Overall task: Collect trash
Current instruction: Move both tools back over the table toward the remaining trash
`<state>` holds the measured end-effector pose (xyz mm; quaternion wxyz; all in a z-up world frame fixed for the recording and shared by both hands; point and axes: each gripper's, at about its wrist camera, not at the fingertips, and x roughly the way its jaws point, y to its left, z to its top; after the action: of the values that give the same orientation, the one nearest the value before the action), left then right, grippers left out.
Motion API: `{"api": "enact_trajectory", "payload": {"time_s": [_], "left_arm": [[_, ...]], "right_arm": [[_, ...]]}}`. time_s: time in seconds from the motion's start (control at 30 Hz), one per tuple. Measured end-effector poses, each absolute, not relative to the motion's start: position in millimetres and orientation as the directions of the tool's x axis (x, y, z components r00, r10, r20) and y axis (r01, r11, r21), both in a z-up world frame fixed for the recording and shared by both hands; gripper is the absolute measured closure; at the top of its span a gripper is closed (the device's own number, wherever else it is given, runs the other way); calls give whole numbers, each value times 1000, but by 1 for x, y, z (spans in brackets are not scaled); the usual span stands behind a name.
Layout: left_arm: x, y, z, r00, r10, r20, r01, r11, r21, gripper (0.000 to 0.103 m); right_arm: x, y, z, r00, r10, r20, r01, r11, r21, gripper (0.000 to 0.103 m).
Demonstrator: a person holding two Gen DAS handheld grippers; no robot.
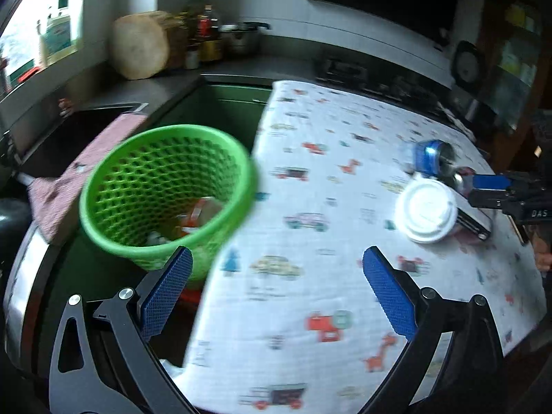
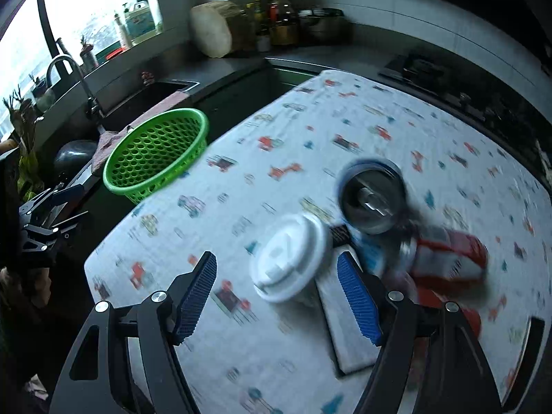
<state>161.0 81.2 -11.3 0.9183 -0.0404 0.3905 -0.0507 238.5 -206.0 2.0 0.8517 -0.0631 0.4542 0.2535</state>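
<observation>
A green mesh basket (image 1: 165,193) (image 2: 157,151) stands just off the left edge of the cloth-covered table (image 1: 310,310) and holds some orange and white scraps. My left gripper (image 1: 276,258) hovers wide open between basket and table, with nothing in it. On the table lie a white-lidded cup (image 2: 289,258) (image 1: 426,212), an upright blue can (image 2: 372,200) (image 1: 433,158), a tipped red-and-white can (image 2: 448,255) and a flat grey box (image 2: 348,317). My right gripper (image 2: 276,262) is half open just short of the cup, its pads (image 2: 358,296) clear of it.
A dark counter runs behind, with a sink and faucet (image 2: 65,65), a pink cloth (image 1: 69,186) over the sink edge, a round chopping block (image 1: 141,45), bottles (image 2: 279,20) and a stove (image 2: 431,69). A dark round pot (image 2: 74,158) sits left of the basket.
</observation>
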Motion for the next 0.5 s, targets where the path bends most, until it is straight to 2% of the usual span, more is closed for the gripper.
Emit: {"api": "enact_trajectory", "payload": {"time_s": [0.2,0.5], "left_arm": [[166,32,-13,668,-180,-722,161,982,-96,5],[175,-12,-14,643,-210,-736,230,970,-75,5]], "right_arm": [[227,-246,-4,463,343,-817,-464,879,105,33],[226,-255,-10,446,374,-813,-509,854,113,33]]}}
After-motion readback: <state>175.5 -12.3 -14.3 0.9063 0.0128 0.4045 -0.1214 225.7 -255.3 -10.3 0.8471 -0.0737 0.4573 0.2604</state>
